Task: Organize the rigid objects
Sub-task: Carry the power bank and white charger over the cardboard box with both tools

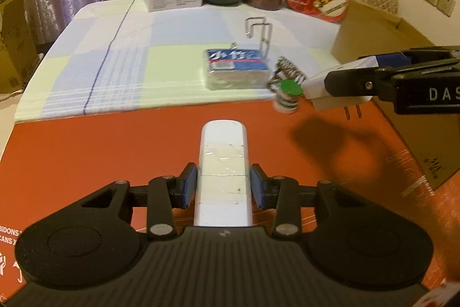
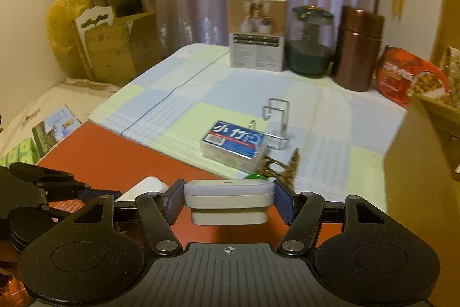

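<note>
While the left gripper (image 1: pixel 223 186) squeezes a white taped stick (image 1: pixel 222 171) above the red mat (image 1: pixel 86 157), the right gripper (image 1: pixel 339 82) comes in from the right holding a white plug (image 1: pixel 319 94) in the air beside a green-capped bottle (image 1: pixel 287 95). In the right wrist view, the right gripper (image 2: pixel 228 199) has its blue pads tight on the white plug (image 2: pixel 228 200). A blue packet (image 2: pixel 233 143) lies on the checked cloth (image 2: pixel 178 111) behind.

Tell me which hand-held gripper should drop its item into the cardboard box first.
Right, probably. The right hand-held gripper holds the white plug adapter beside the cardboard box; the left hand-held gripper, gripping the white block, is farther away.
</note>
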The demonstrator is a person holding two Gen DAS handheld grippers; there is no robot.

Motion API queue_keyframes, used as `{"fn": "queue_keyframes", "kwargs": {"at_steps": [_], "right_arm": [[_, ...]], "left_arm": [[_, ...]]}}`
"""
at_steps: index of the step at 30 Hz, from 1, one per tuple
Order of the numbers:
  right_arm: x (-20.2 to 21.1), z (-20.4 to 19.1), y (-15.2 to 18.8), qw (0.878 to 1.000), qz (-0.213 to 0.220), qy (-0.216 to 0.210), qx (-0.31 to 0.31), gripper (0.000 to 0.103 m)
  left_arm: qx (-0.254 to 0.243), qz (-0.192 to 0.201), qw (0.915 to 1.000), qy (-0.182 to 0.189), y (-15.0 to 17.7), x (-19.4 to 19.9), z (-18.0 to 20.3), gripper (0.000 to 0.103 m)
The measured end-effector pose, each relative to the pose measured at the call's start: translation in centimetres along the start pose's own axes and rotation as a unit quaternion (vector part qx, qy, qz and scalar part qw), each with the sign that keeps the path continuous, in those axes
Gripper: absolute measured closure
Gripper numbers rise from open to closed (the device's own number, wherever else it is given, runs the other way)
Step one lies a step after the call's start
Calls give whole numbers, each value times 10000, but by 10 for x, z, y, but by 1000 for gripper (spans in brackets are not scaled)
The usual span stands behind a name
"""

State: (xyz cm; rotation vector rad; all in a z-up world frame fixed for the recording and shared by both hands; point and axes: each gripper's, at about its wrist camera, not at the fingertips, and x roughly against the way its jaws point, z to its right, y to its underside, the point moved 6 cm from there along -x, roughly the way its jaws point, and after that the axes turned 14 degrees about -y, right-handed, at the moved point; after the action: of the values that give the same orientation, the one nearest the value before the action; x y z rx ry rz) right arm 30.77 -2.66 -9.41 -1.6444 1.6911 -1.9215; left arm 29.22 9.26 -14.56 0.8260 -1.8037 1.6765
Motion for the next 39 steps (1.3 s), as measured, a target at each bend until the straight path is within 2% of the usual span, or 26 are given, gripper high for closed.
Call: {"fn": "queue_keyframes", "kwargs": {"at_steps": [8, 19, 24, 30, 34, 39], "right_arm": [[59, 11, 1, 9979, 451, 332, -332, 42], [115, 2, 23, 9943, 827, 384, -549, 42], [133, 1, 30, 9926, 935, 358, -691, 42], [180, 14, 13, 9859, 1334, 397, -926, 42], [227, 46, 2, 9810, 1523, 829, -869, 42], [269, 96, 13, 9741, 1483, 1304, -1102, 42]], "left_arm": [[38, 217, 9998, 22, -7, 36, 30, 69], [248, 67, 9997, 57, 17, 79, 64, 69], [265, 95, 9995, 143, 15, 97, 77, 69], [73, 408, 9988, 277, -14, 127, 100, 69], [26, 602, 9970, 495, -39, 142, 129, 69], [-171, 702, 9939, 838, -70, 150, 178, 69]]}}
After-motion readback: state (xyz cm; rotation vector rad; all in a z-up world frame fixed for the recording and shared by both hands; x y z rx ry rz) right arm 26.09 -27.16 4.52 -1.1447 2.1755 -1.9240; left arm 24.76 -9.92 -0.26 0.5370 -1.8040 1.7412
